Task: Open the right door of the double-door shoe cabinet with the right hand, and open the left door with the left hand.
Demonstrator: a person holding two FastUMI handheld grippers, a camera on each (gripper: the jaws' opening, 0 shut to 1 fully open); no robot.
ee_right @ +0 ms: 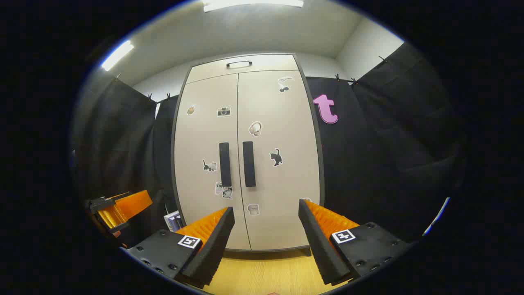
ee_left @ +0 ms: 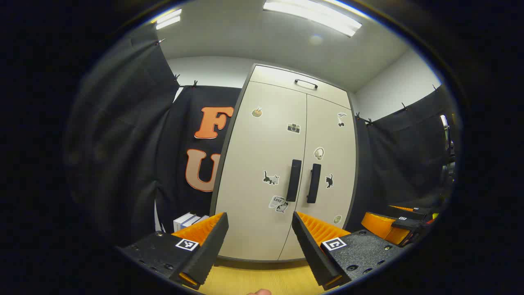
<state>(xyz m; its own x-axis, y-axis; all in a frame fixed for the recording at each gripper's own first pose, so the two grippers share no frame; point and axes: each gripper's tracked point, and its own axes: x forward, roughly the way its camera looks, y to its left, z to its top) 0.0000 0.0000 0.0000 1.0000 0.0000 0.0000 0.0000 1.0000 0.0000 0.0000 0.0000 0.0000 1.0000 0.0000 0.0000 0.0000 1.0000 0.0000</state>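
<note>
both hand-held grippers, left and right, gape wide, empty, facing the closed shoe cabinet.

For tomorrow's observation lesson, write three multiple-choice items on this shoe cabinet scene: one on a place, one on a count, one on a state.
1. Where do the two vertical handles sit?
A. At the outer edges of the doors
B. Either side of the seam between the doors
C. Along the top panel

2. How many cat stickers are on the doors?
A. Two
B. Four
C. None

3. What state are the doors in?
A. Both shut
B. Right door open
C. Both open

Answers:
1 B: the left handle and right handle flank the middle seam.
2 A: one cat sticker on the left door, one on the right door.
3 A: both doors lie flush; the right gripper hangs open, short of them.
</note>
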